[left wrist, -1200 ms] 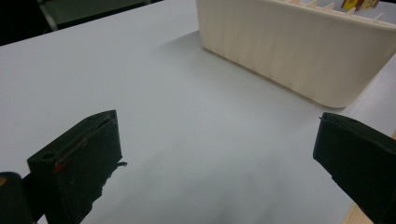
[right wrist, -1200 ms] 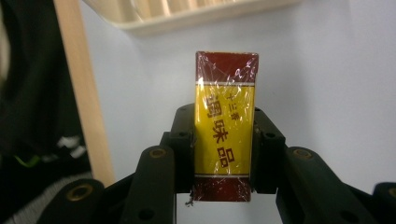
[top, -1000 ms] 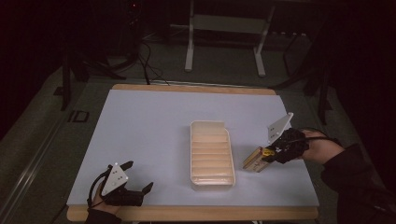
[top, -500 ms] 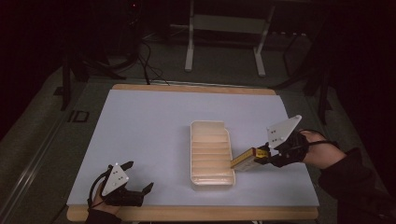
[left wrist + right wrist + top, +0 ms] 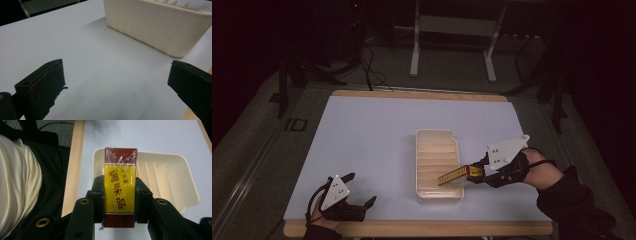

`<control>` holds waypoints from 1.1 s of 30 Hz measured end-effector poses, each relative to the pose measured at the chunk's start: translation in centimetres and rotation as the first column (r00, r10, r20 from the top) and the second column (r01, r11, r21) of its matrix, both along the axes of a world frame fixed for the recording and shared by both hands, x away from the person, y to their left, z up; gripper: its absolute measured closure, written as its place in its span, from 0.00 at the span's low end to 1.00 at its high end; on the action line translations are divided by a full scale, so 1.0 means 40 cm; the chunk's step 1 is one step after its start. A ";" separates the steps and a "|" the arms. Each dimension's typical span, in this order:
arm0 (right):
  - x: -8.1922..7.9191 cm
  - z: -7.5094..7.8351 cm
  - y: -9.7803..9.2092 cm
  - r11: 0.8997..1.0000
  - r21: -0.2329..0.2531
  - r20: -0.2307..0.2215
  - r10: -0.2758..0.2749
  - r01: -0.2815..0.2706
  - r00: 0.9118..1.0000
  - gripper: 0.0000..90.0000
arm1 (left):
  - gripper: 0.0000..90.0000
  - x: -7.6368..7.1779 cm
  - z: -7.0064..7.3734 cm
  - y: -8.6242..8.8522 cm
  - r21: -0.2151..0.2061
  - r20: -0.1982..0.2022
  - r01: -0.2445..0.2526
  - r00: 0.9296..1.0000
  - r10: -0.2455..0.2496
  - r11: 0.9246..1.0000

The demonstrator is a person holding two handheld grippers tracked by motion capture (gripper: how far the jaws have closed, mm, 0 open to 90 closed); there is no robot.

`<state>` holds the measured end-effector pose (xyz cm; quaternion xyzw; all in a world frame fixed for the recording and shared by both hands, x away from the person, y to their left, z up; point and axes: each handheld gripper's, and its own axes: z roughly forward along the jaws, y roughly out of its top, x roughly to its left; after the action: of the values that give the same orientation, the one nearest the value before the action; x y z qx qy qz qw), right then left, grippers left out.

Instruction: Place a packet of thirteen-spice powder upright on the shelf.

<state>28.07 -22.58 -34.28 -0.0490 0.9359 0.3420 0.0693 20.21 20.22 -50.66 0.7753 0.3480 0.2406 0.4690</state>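
A white table (image 5: 377, 135) edged in pale wood spreads under your forearms, dark floor and cables beyond its far side. Right of its centre, toward the near edge, sits a cream ribbed tray (image 5: 436, 145), long axis running near to far, its inner floor crossed by raised ridges. From the left gripper view the tray's rounded outer wall (image 5: 155, 27) stands at the far right, well apart from that tool.

Your right gripper (image 5: 477, 172) comes in from the right side of the table, its grey three-cornered plate tilted upward, your hand (image 5: 537, 172) behind it. Its jaws are clamped on a slim yellow and dark red box (image 5: 454, 176), wrapped in clear film and printed with dark red characters. The box reaches leftward out of the jaws and hangs over the near right part of the tray, above the ribs; whether its tip touches the tray you cannot tell. In the right gripper view the box (image 5: 120, 192) stands between the two black jaws, pinched on both long sides, with the tray's corner (image 5: 100, 155) behind its far end.

Your left gripper (image 5: 362, 195) rests at the near left corner of the table, close to the wooden edge, its jaws spread wide with nothing between them, bare tabletop (image 5: 100, 75) showing in the gap.
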 end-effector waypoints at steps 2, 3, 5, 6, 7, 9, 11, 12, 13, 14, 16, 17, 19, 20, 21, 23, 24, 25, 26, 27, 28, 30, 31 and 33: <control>-0.003 -0.012 0.002 1.000 0.022 -0.004 0.013 -0.013 1.000 0.75 | 0.01 0.000 0.000 0.000 0.000 0.000 0.000 1.000 0.000 1.000; -0.003 -0.016 0.003 1.000 0.022 -0.007 0.021 -0.021 1.000 0.75 | 0.01 0.000 0.000 0.000 0.001 -0.001 0.001 1.000 -0.001 1.000; -0.003 -0.025 0.005 0.999 0.028 -0.009 0.024 -0.024 1.000 0.75 | 0.01 0.000 0.000 -0.001 0.007 0.001 0.004 1.000 -0.004 1.000; 0.000 -0.041 0.010 0.999 0.018 -0.017 0.026 -0.026 0.999 0.75 | 0.01 0.000 -0.001 -0.002 0.007 0.001 0.006 1.000 -0.006 1.000; 0.003 -0.046 0.011 0.999 0.022 -0.027 0.030 -0.029 0.999 0.75 | 0.01 0.000 -0.001 -0.002 0.009 0.001 0.007 1.000 -0.007 1.000; 0.006 -0.051 0.014 0.999 0.020 -0.041 0.034 -0.033 0.999 0.75 | 0.01 0.000 -0.001 -0.002 0.009 0.001 0.007 1.000 -0.007 1.000; 0.010 -0.064 0.021 0.999 0.010 -0.051 0.038 -0.038 0.998 0.75 | 0.01 0.001 0.000 -0.001 0.004 -0.002 0.004 1.000 -0.004 1.000; 0.012 -0.071 0.026 0.999 0.009 -0.056 0.042 -0.042 0.998 0.75 | 0.01 0.001 0.000 0.000 0.001 -0.004 0.003 1.000 -0.003 1.000; 0.013 -0.075 0.028 0.999 0.006 -0.068 0.042 -0.041 0.997 0.75 | 0.01 0.001 0.000 0.000 -0.001 -0.005 0.003 1.000 -0.003 1.000; 0.015 -0.082 0.033 0.999 0.001 -0.075 0.047 -0.047 0.996 0.75 | 0.01 0.001 0.000 -0.001 -0.003 -0.006 0.004 1.000 -0.004 1.000; 0.015 -0.088 0.037 0.999 -0.004 -0.076 0.048 -0.049 0.996 0.75 | 0.01 0.001 0.000 -0.001 -0.003 -0.006 0.004 1.000 -0.004 1.000; 0.017 -0.104 0.049 0.998 -0.022 -0.086 0.051 -0.053 0.995 0.75 | 0.01 0.000 0.000 -0.002 0.001 -0.004 0.010 1.000 -0.010 1.000; 0.021 -0.119 0.059 0.998 -0.040 -0.096 0.048 -0.052 0.994 0.75 | 0.01 0.000 -0.001 -0.003 0.001 -0.004 0.011 1.000 -0.011 1.000; 0.025 -0.127 0.065 0.998 -0.049 -0.104 0.043 -0.049 0.994 0.75 | 0.01 0.000 0.000 -0.003 0.001 -0.003 0.011 1.000 -0.011 1.000; 0.027 -0.134 0.070 0.997 -0.058 -0.109 0.042 -0.048 0.993 0.75 | 0.01 0.000 0.000 -0.002 0.002 -0.003 0.011 1.000 -0.011 1.000; 0.030 -0.147 0.082 0.996 -0.084 -0.111 0.033 -0.042 0.993 0.75 | 0.01 0.000 0.000 -0.002 0.002 -0.004 0.011 1.000 -0.011 1.000; 0.030 -0.152 0.088 0.994 -0.103 -0.113 0.028 -0.039 0.993 0.75 | 0.01 0.000 0.000 -0.002 0.002 -0.005 0.010 1.000 -0.010 1.000; 0.030 -0.158 0.095 0.993 -0.115 -0.115 0.020 -0.033 0.993 0.75 | 0.01 0.000 -0.001 -0.001 0.003 -0.005 0.011 1.000 -0.010 1.000; 0.031 -0.164 0.101 0.992 -0.124 -0.123 0.016 -0.031 0.992 0.75 | 0.01 0.000 -0.001 -0.002 0.002 -0.005 0.011 1.000 -0.011 1.000; 0.032 -0.168 0.107 0.990 -0.136 -0.128 0.013 -0.031 0.992 0.75 | 0.01 0.000 -0.001 -0.002 0.003 -0.005 0.012 1.000 -0.012 1.000; 0.032 -0.173 0.112 0.989 -0.143 -0.131 0.008 -0.027 0.991 0.75 | 0.01 0.000 -0.001 -0.002 0.004 -0.005 0.013 1.000 -0.013 1.000; 0.032 -0.181 0.121 0.988 -0.149 -0.126 0.008 -0.027 0.992 0.75 | 0.01 0.000 -0.001 -0.003 0.002 -0.005 0.013 1.000 -0.013 1.000; 0.033 -0.183 0.125 0.988 -0.150 -0.123 0.012 -0.030 0.992 0.75 | 0.01 0.000 -0.001 -0.002 0.002 -0.005 0.013 1.000 -0.013 1.000; 0.036 -0.185 0.132 0.989 -0.144 -0.132 0.006 -0.026 0.991 0.75 | 0.01 0.000 -0.001 -0.002 0.002 -0.005 0.013 1.000 -0.013 1.000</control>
<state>29.50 -17.31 -41.66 -0.0388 0.9604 0.2758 0.0010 20.21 20.14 -50.69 0.7786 0.3437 0.2359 0.4690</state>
